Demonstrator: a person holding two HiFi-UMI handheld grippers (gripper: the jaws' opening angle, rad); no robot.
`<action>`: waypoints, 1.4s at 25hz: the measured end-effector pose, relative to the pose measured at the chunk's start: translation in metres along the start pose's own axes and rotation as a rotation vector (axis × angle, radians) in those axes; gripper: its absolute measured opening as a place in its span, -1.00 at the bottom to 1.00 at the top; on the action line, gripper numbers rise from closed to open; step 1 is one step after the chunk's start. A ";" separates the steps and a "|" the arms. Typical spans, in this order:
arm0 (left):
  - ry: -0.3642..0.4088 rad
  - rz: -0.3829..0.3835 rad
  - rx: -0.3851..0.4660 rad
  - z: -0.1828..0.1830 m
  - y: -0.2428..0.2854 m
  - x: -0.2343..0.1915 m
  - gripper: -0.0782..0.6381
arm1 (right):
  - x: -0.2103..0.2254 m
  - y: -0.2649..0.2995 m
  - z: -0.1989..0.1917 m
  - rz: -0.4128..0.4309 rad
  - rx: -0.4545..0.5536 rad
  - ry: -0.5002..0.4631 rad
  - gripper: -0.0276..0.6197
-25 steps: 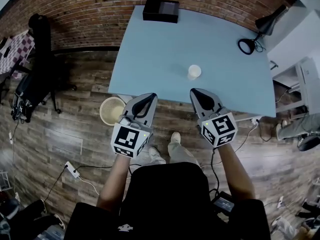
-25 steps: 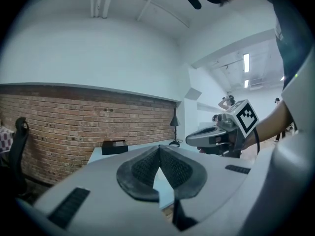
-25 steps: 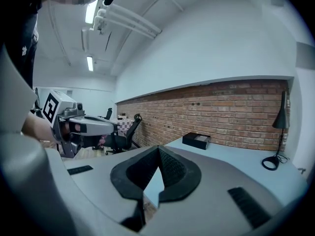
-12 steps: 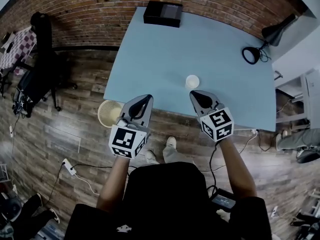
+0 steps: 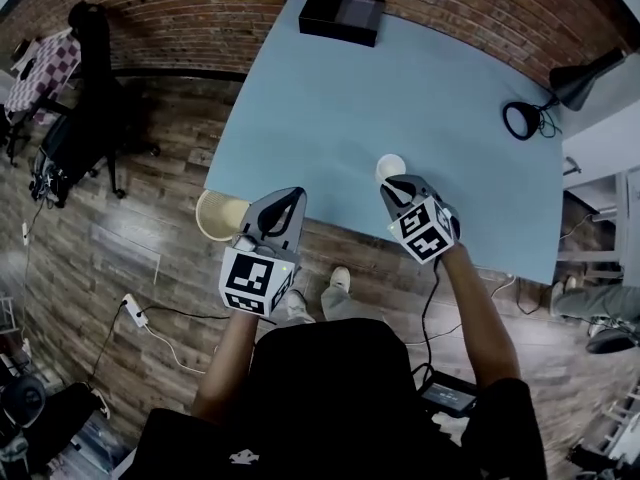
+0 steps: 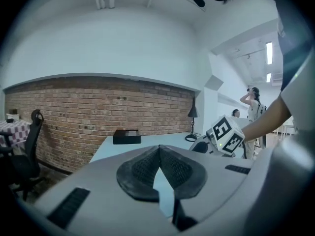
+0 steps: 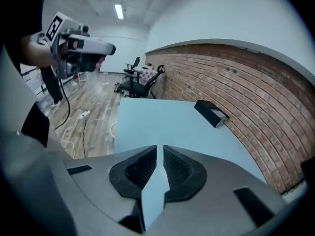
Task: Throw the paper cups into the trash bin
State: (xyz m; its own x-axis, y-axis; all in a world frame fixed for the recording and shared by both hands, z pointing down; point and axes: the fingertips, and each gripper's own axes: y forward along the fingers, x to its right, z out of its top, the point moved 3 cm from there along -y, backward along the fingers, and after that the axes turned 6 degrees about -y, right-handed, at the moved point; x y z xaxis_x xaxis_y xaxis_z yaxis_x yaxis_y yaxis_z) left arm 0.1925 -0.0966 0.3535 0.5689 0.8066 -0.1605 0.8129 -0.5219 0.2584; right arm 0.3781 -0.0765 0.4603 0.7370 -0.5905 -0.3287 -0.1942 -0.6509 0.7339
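Note:
A white paper cup (image 5: 390, 167) stands upright on the light blue table (image 5: 400, 78), near its front edge. My right gripper (image 5: 399, 187) points steeply down just in front of the cup, its tips close beside it. Its jaws have just been opening to a narrow slit, with nothing between them (image 7: 160, 150). The cup does not show in the right gripper view. My left gripper (image 5: 288, 201) hangs at the table's front left edge, shut and empty (image 6: 159, 149). A cream trash bin (image 5: 214, 215) stands on the floor by the table's left corner, partly hidden by the left gripper.
A black box (image 5: 343, 15) lies at the table's far edge and a black desk lamp (image 5: 575, 76) stands at its right. A black office chair (image 5: 85, 128) is at the far left. Cables and a power strip (image 5: 134, 311) lie on the wooden floor.
My right gripper has moved forward and down over the table's edge to the cup, and rolled. The left gripper has edged forward a little.

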 end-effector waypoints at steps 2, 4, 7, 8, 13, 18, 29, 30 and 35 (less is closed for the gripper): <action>-0.019 0.011 -0.004 -0.003 0.003 -0.002 -0.78 | 0.001 0.014 -0.008 0.009 -0.049 -0.067 -0.79; -0.028 0.022 -0.010 -0.006 0.005 -0.004 -0.78 | 0.002 0.026 -0.016 0.018 -0.092 -0.115 -0.68; -0.038 0.037 -0.019 -0.009 0.009 -0.008 -0.78 | 0.004 0.042 -0.030 0.033 -0.152 -0.171 -0.59; -0.042 0.043 -0.021 -0.010 0.010 -0.009 -0.78 | 0.003 0.047 -0.034 0.041 -0.170 -0.185 -0.57; -0.065 0.061 -0.024 -0.012 0.013 -0.011 -0.78 | 0.000 0.067 -0.050 0.069 -0.229 -0.237 -0.45; -0.071 0.081 -0.025 -0.012 0.015 -0.015 -0.78 | 0.002 0.079 -0.056 0.046 -0.270 -0.298 -0.45; -0.093 0.092 -0.022 -0.014 0.020 -0.019 -0.78 | 0.004 0.088 -0.063 0.057 -0.321 -0.326 -0.61; -0.093 0.092 -0.023 -0.015 0.020 -0.019 -0.78 | 0.005 0.088 -0.063 0.052 -0.323 -0.320 -0.64; -0.094 0.093 -0.022 -0.015 0.020 -0.019 -0.78 | 0.004 0.086 -0.063 0.039 -0.329 -0.326 -0.78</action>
State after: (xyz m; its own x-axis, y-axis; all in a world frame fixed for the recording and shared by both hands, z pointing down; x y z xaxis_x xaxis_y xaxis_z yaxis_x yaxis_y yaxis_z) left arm 0.1962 -0.1179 0.3757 0.6514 0.7251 -0.2233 0.7541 -0.5860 0.2966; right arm 0.4058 -0.1051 0.5599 0.4812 -0.7649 -0.4282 0.0370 -0.4703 0.8817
